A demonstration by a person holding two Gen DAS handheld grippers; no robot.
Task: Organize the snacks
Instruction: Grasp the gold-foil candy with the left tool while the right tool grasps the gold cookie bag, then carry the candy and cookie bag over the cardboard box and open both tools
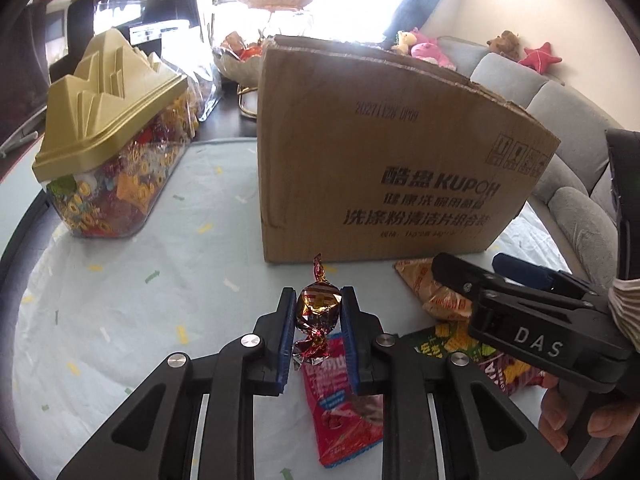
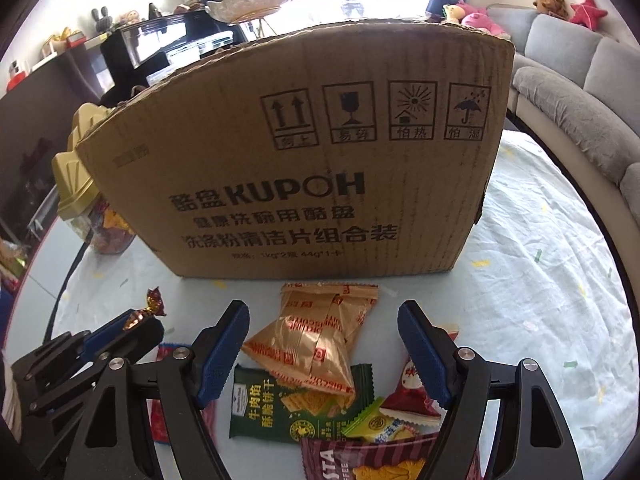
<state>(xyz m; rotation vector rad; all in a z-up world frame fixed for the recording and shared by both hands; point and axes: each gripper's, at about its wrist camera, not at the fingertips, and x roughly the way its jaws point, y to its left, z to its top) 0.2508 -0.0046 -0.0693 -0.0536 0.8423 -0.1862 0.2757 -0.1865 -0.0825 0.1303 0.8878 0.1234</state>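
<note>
I am holding a foil-wrapped candy [image 1: 319,312] between the blue pads [image 1: 285,344] of the left gripper [image 1: 318,344], pinched at its round middle, with one twisted end sticking up and the other hanging down. It is sitting clear of the cloth [image 1: 120,320], above a red packet [image 1: 344,412] lying flat underneath.

The right gripper [image 2: 324,356] is spread wide and gripping nothing. It is hovering over the snack pile: an orange biscuit pack [image 2: 316,340] between its fingers, a green cracker pack [image 2: 280,408] nearer the camera, a small yellow sachet [image 2: 380,424], a red-and-white wrapper [image 2: 408,392] and a striped brown bag [image 2: 360,460] at the bottom edge.

Directly ahead, the cardboard box [image 2: 300,160] is standing upright and close, with its top apparently open, though I cannot see inside from either camera. To the left, a clear jar with a gold lid [image 1: 108,120] is standing full of sweets.

I am judging this as the carry step for the candy, with the right side lining up its own pick. Next, I would be lifting the candy above the box rim or across to the jar before letting go; which of the two suits it I cannot settle from here. The right fingers need lowering around the biscuit pack alone, without snagging its neighbours.
</note>
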